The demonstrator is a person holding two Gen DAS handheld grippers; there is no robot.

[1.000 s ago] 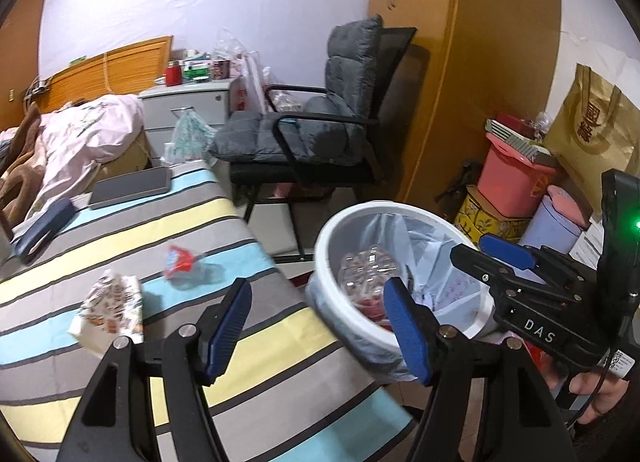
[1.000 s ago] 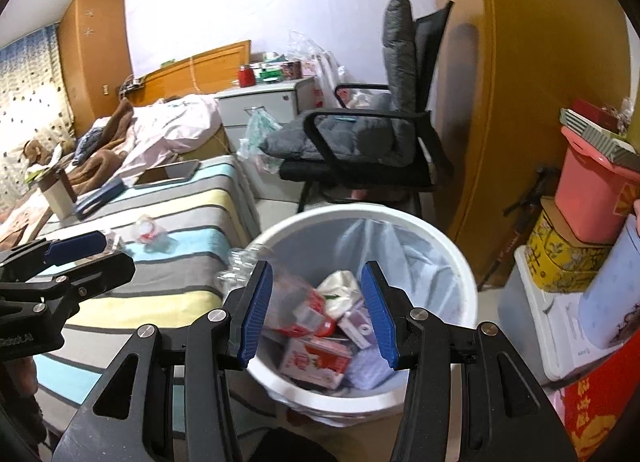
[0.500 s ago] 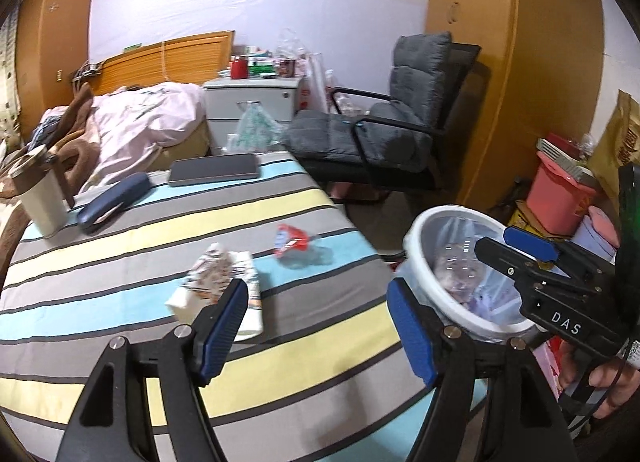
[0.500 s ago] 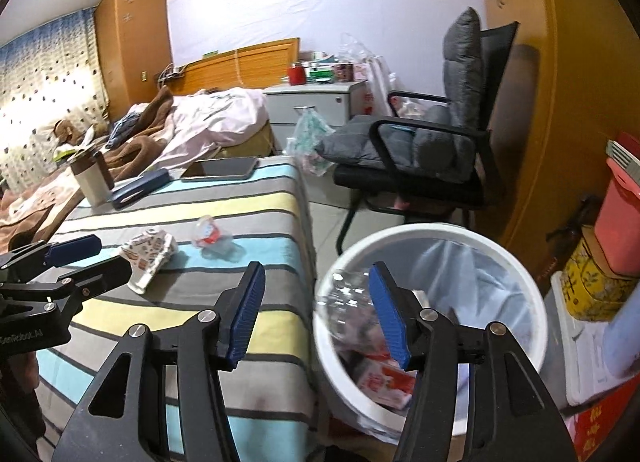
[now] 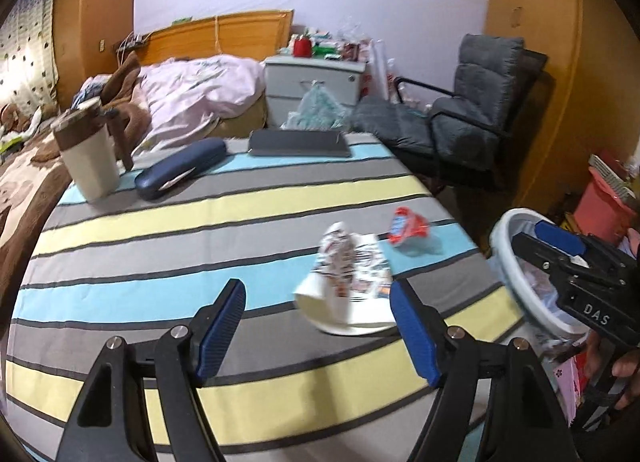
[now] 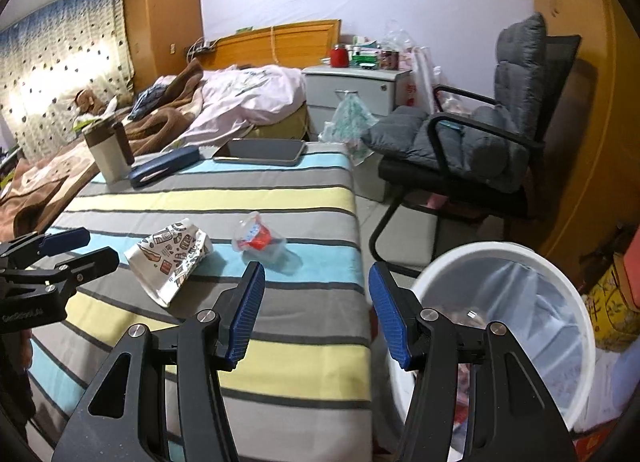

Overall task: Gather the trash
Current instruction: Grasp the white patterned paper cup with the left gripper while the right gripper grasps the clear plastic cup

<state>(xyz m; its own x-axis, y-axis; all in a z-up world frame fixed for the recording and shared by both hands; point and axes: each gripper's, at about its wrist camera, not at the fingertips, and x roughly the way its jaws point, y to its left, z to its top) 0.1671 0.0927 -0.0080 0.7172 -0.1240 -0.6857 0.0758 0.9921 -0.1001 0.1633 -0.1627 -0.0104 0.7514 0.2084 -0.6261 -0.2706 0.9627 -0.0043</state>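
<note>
A crumpled printed paper bag (image 5: 344, 282) (image 6: 172, 258) lies on the striped tablecloth (image 5: 200, 229). A red-and-clear plastic cup (image 5: 408, 227) (image 6: 258, 240) lies on its side just right of the bag. My left gripper (image 5: 316, 290) hovers over the table, open and empty, with the bag just beyond its right finger. My right gripper (image 6: 316, 270) is open and empty above the table's right edge, the cup a little ahead of it. The white lined trash bin (image 6: 480, 252) (image 5: 506, 229) stands on the floor to the right, with trash in it.
At the table's far end stand a tumbler (image 5: 90, 161), a dark blue case (image 5: 180, 173) and a tablet (image 5: 298, 143). A grey padded chair (image 6: 480, 141) sits beyond the bin. A bed, a nightstand and boxes by the wardrobe fill the room's edges.
Both grippers swung left from above the bin to over the striped table. The right jaws stand wider than a second ago. The bag and cup now lie close ahead.
</note>
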